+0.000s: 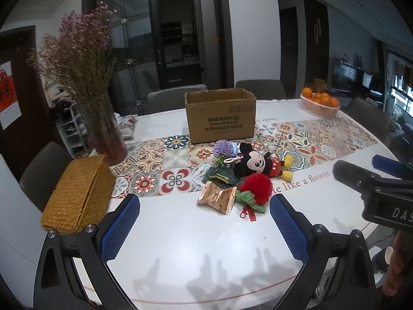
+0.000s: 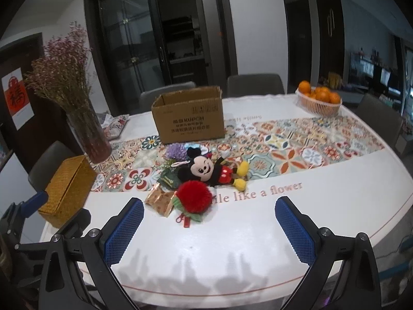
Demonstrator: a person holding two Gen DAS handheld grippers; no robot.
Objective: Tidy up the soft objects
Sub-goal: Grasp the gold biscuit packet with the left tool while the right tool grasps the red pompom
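A pile of soft things lies mid-table: a Mickey Mouse plush (image 1: 258,164) (image 2: 206,170), a red pompom flower (image 1: 255,188) (image 2: 195,197), a purple pompom flower (image 1: 223,148) (image 2: 175,152), a green pouch (image 1: 222,177) (image 2: 169,179) and a copper foil packet (image 1: 216,199) (image 2: 160,201). An open cardboard box (image 1: 219,116) (image 2: 188,115) stands behind them. My left gripper (image 1: 205,228) is open and empty, short of the pile. My right gripper (image 2: 209,230) is open and empty, also short of it; it shows at the right of the left wrist view (image 1: 374,180).
A woven wicker box (image 1: 77,193) (image 2: 68,188) sits at the left table edge. A glass vase of dried flowers (image 1: 103,129) (image 2: 87,134) stands behind it. A basket of oranges (image 1: 320,103) (image 2: 318,99) is far right. Chairs ring the table.
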